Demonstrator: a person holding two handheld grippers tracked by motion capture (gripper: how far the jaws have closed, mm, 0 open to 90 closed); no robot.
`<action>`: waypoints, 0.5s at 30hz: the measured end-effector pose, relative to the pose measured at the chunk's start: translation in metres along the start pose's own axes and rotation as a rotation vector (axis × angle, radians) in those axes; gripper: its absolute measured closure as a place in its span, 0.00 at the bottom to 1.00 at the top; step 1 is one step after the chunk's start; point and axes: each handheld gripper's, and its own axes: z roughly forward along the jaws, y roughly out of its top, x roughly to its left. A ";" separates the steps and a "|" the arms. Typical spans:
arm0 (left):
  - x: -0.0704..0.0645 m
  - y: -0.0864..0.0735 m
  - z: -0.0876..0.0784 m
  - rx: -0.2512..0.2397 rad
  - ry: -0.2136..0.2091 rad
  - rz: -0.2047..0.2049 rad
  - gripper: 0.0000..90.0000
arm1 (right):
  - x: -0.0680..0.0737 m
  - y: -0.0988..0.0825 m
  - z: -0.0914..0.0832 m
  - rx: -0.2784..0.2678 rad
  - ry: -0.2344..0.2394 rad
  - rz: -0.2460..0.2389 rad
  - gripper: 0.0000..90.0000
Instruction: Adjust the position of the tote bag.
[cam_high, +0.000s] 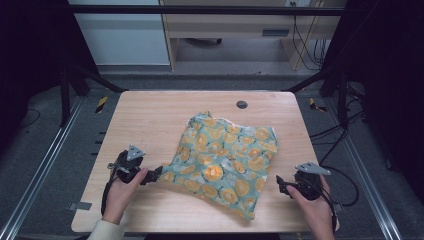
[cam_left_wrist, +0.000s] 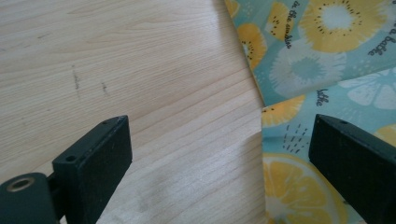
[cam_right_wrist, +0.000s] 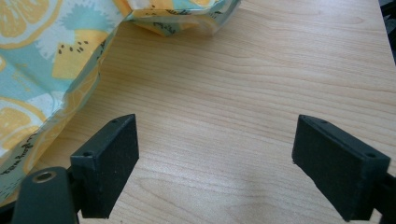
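Observation:
A teal cloth (cam_high: 224, 160) printed with yellow citrus slices lies rumpled on the wooden table (cam_high: 150, 120). My left gripper (cam_high: 155, 174) is at the cloth's near-left corner, jaws open. In the left gripper view the left gripper (cam_left_wrist: 219, 154) has bare wood between its jaws and the cloth's edge (cam_left_wrist: 299, 70) under the right jaw. My right gripper (cam_high: 281, 184) sits just right of the cloth's near-right side, open. In the right gripper view the right gripper (cam_right_wrist: 215, 158) spans bare table, and the cloth (cam_right_wrist: 42, 60) lies to its upper left.
A round cable hole (cam_high: 241, 104) is in the table's far part. Black frame posts (cam_high: 65, 95) stand at the far corners, with cables (cam_high: 345, 130) on the floor to the right. Bare wood shows left of and beyond the cloth.

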 end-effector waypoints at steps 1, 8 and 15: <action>-0.002 0.000 0.001 -0.002 -0.004 -0.004 0.06 | 0.000 0.000 0.000 0.000 0.001 -0.005 0.17; -0.005 0.012 -0.004 -0.017 0.001 0.027 0.07 | 0.002 0.009 -0.004 -0.017 0.021 0.004 0.28; 0.004 0.052 0.010 -0.002 0.008 0.063 0.08 | 0.001 0.044 0.000 -0.036 0.050 -0.003 0.33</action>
